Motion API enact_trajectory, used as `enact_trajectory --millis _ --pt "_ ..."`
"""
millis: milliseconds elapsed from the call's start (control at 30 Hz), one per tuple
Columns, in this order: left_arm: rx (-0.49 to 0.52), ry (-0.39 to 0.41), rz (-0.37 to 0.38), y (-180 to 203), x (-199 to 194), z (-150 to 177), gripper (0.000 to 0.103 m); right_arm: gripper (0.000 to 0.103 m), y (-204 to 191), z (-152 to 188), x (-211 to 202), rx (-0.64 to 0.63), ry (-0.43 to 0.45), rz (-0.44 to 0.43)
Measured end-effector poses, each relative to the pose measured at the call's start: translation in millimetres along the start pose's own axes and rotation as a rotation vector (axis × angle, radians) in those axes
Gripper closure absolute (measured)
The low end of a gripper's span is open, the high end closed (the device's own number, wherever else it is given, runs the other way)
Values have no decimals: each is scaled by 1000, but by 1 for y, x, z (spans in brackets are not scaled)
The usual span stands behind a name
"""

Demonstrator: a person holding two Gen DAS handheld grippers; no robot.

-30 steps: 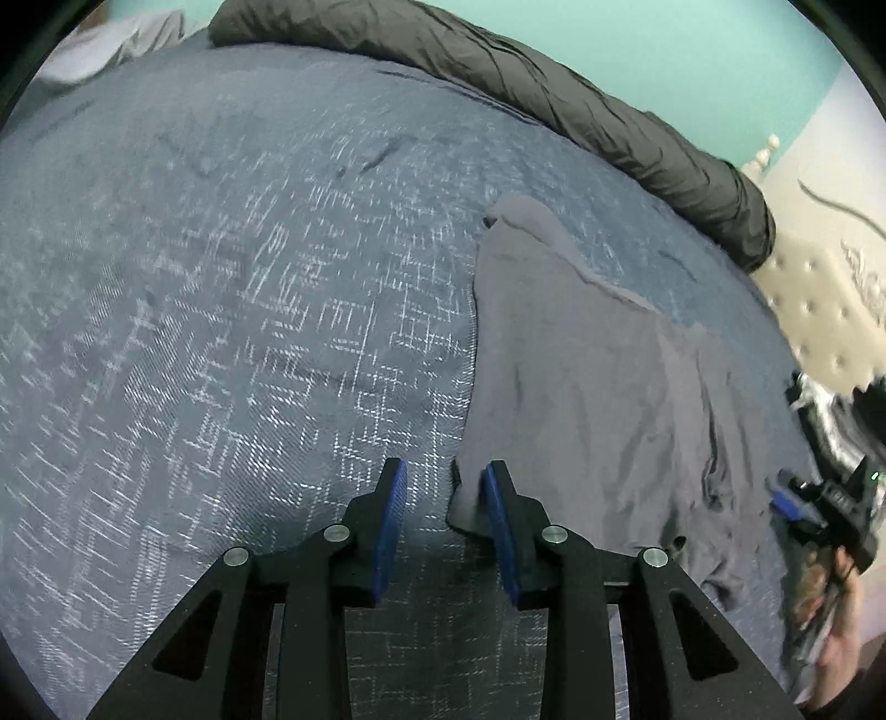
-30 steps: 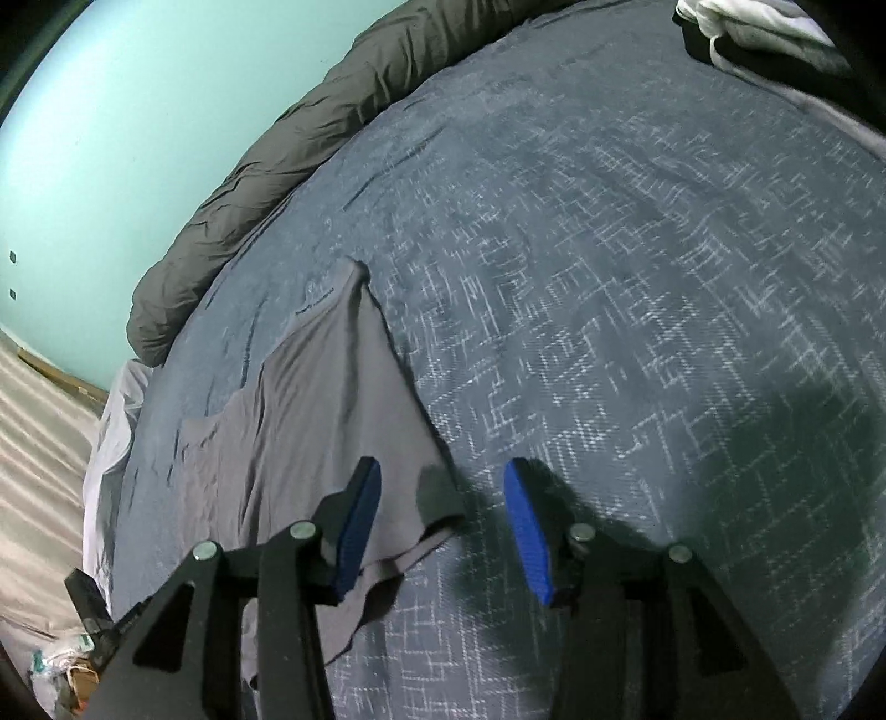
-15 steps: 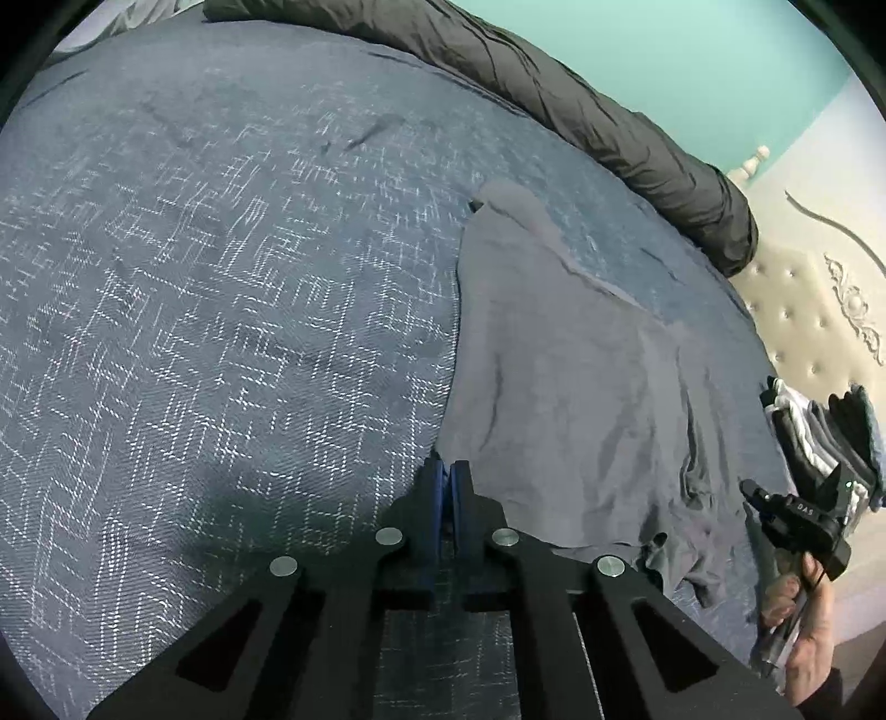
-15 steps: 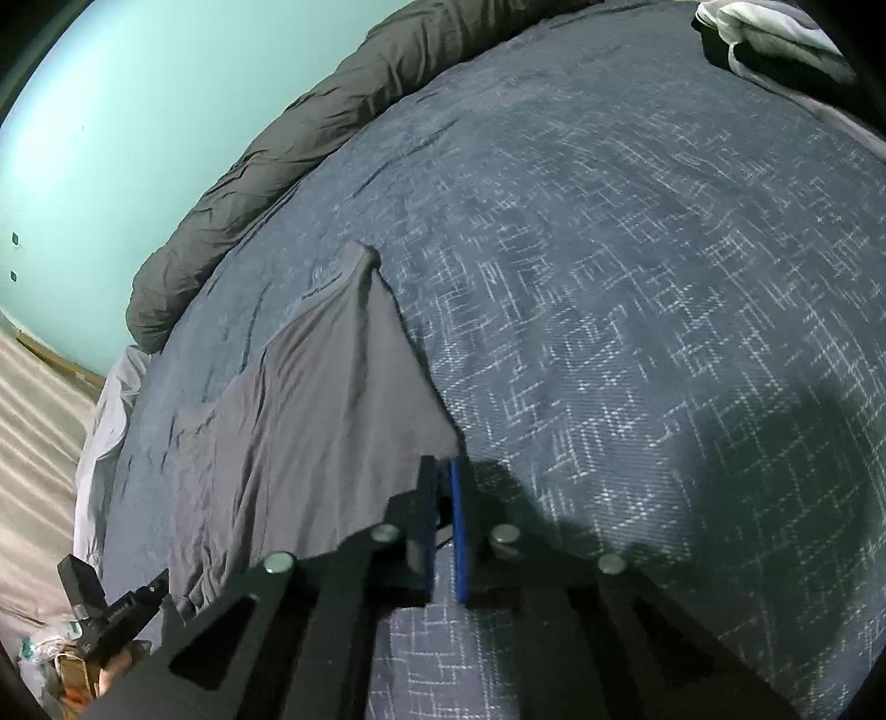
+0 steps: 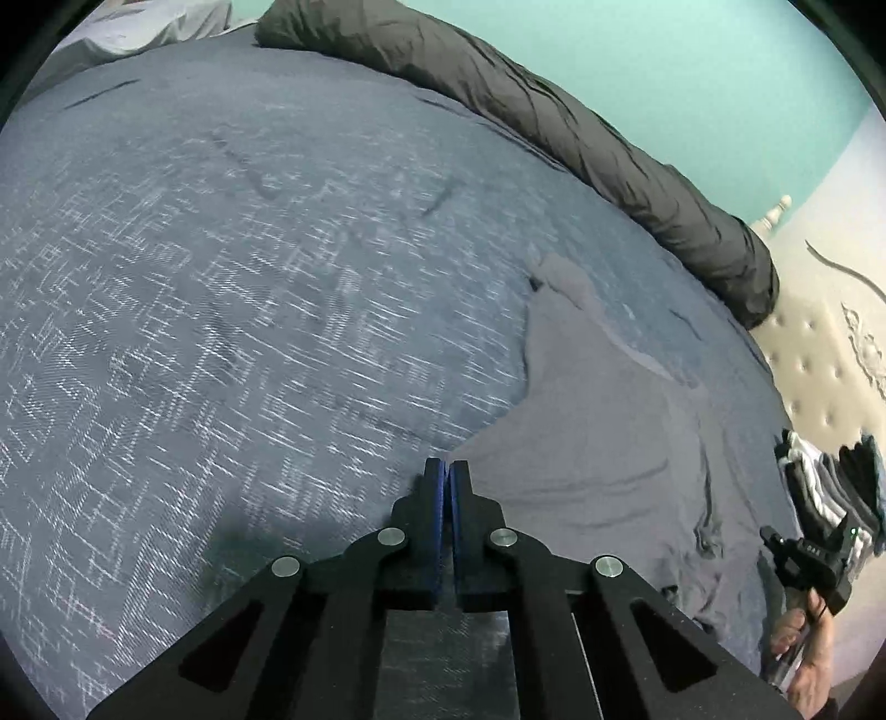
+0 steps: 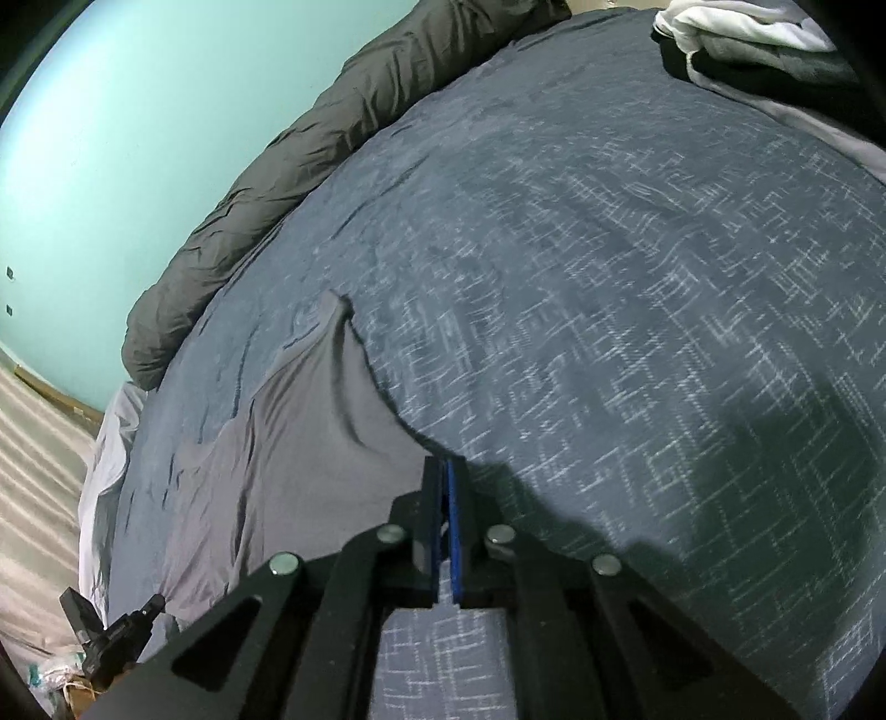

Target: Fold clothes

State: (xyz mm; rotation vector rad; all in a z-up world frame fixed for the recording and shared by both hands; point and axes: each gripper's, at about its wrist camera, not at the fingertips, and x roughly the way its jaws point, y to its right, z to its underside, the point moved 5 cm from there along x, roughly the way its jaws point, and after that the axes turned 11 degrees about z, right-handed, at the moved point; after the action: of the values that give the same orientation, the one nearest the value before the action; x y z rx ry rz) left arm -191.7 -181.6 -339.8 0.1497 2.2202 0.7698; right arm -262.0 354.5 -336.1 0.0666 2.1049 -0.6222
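A plain grey garment (image 5: 598, 443) lies spread on the blue-grey patterned bedspread (image 5: 221, 332). My left gripper (image 5: 444, 471) is shut, pinching the garment's near left corner, which rises off the bed in a taut peak. In the right wrist view the same garment (image 6: 310, 443) stretches away to the left. My right gripper (image 6: 446, 471) is shut on its near right corner, and that edge is lifted too. The garment's far tip (image 6: 338, 304) still rests on the bedspread (image 6: 609, 277).
A rolled dark grey duvet (image 5: 581, 138) lines the far edge of the bed below a teal wall. A stack of folded clothes (image 5: 830, 487) sits by the tufted headboard (image 5: 819, 354). Another clothes pile (image 6: 747, 50) lies at the far right. A person's hand (image 5: 803, 637) shows at the right edge.
Both grippers went from open around the garment's near corners to shut on them. The left one has since shifted, drawing its corner up and the edge taut.
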Motion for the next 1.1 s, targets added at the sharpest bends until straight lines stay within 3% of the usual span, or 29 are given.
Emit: enact_trajectory --millis 600,767,933,1000,1100 --pt "-16 -32 -7 -11 28 -11 101 102 22 -7 11 7 -13 71" --pt "3 -39 -11 -8 28 -10 96 100 21 -5 12 18 -31 51" --pt "13 -13 -38 -2 12 -4 73 81 19 -5 1 26 -15 55" --pt "24 -2 -52 4 0 1 70 68 20 -3 -10 24 5 72" --pt "46 -22 -25 25 -5 13 70 67 18 1 -32 8 44 89"
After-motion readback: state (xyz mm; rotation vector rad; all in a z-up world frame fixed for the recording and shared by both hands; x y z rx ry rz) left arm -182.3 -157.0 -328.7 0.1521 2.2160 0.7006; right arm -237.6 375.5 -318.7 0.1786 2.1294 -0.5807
